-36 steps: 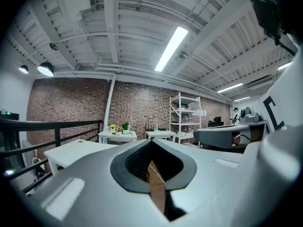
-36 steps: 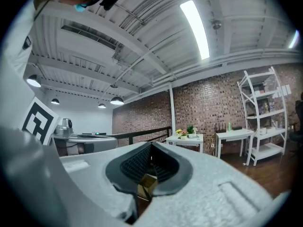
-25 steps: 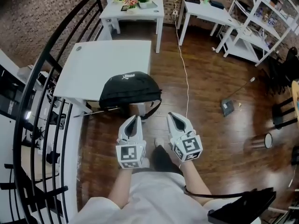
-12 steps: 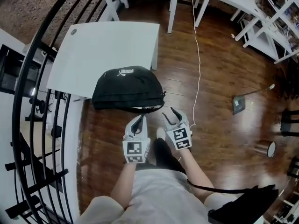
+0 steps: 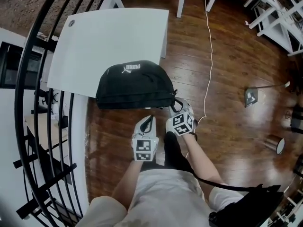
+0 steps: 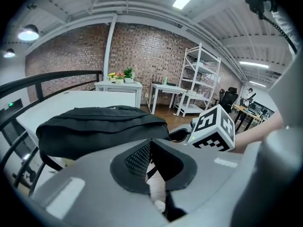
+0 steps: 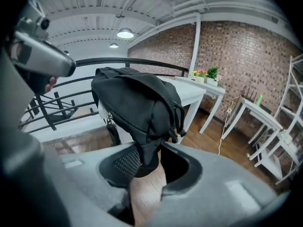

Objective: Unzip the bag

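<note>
a black bag (image 5: 134,85) sits on the near edge of a white desk (image 5: 109,37), its front side level with or slightly past that edge. it is soft and dome shaped, with a small white logo (image 5: 131,68) on the side facing up. seam lines follow its length low along the near side. in the head view its long axis runs left to right, parallel to the desk's near edge. the rounded crown points away from the person and the flatter base faces them. dark strap loops gather at its right end.

the right tool (image 5: 180,107) is at that right end. in the right gripper view its jaws are spread, and a hanging fold of the bag's end dips into the gap between them, with wood floor (image 5: 227,56) visible below. the left tool (image 5: 147,123) is just short of the bag's near side, low and central. its jaws are also spread, with no part of the bag between them.
</note>
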`<state>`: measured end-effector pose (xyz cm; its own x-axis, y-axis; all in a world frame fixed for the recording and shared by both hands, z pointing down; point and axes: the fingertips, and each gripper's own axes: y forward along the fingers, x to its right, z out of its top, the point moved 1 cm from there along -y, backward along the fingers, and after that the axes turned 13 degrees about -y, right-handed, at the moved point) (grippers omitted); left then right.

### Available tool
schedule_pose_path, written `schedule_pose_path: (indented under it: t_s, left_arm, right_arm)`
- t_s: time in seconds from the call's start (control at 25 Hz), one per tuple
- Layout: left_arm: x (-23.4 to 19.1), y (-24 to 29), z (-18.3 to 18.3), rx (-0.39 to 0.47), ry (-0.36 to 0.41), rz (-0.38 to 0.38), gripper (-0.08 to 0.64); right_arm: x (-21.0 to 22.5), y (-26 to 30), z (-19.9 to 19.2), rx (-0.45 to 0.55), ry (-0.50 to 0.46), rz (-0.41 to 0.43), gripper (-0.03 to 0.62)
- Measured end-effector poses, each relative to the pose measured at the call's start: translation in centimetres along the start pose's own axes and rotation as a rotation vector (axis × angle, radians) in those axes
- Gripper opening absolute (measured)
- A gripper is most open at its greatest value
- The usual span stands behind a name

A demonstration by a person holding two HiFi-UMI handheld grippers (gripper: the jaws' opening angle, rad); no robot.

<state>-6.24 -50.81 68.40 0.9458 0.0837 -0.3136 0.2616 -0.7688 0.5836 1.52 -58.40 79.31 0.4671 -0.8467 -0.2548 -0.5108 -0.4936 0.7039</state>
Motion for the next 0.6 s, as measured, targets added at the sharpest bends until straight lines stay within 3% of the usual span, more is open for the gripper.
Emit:
schedule_pose_path:
  t_s: [0.08,0.16,0.24,0.48,0.6]
  left_arm:
    - [0.4,0.6,-0.9,-0.056,0.002,-0.039,0.034]
    - [0.9,1.3,-2.0,-0.134,-0.001,-0.086,0.147]
    - [1.2,2.2,-2.6,-0.177,0.003,-0.109,0.193]
    - [1.1,4.5,-1.8,-0.172,-0.013,-0.093,0.199]
    - [0.9,5.4,-1.8,-0.174,-0.039,-0.061,0.136]
  right_arm:
    - [-0.1,-1.0,0.6,0.0,0.074,0.037,0.094]
    - [0.0,-2.4,1.7,0.01,0.156,0.063,0.087]
    - [0.2,-3.7,2.9,0.011,0.216,0.079,0.081]
    - [0.0,-5.6,4.9,-0.013,0.28,0.109,0.075]
    - [0.0,-5.9,5.0,-0.026,0.297,0.1,0.074]
